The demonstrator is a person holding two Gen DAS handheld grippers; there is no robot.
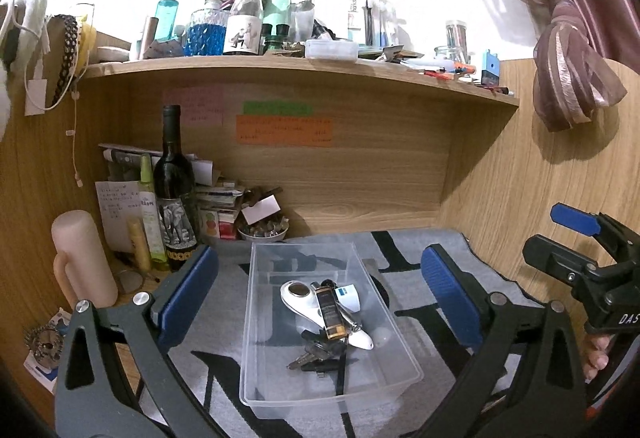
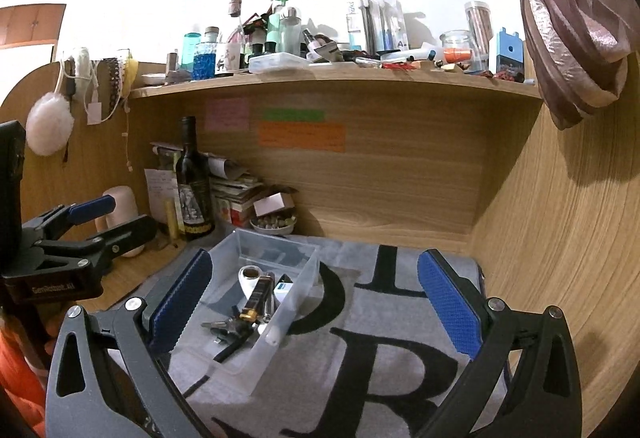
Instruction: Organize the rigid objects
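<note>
A clear plastic bin [image 1: 256, 318] sits on a grey mat with black letters [image 2: 380, 338]. It holds a white oval device [image 1: 298, 296], a dark bottle with a gold cap [image 1: 330, 314], keys [image 1: 310, 354], a small white box [image 1: 350, 296] and a black cable. My left gripper [image 1: 320, 294] is open and empty, above the bin with its blue pads either side. My right gripper [image 2: 316, 302] is open and empty, to the right of the bin [image 2: 296, 278]. Each gripper shows at the edge of the other's view.
A wine bottle [image 1: 173, 190], a pink roll [image 1: 82, 258], papers, boxes and a small bowl [image 1: 264, 232] crowd the desk's back left corner. A shelf [image 1: 300, 68] above carries many bottles and jars. Wooden walls close in at back and right. A tied curtain [image 1: 572, 74] hangs at right.
</note>
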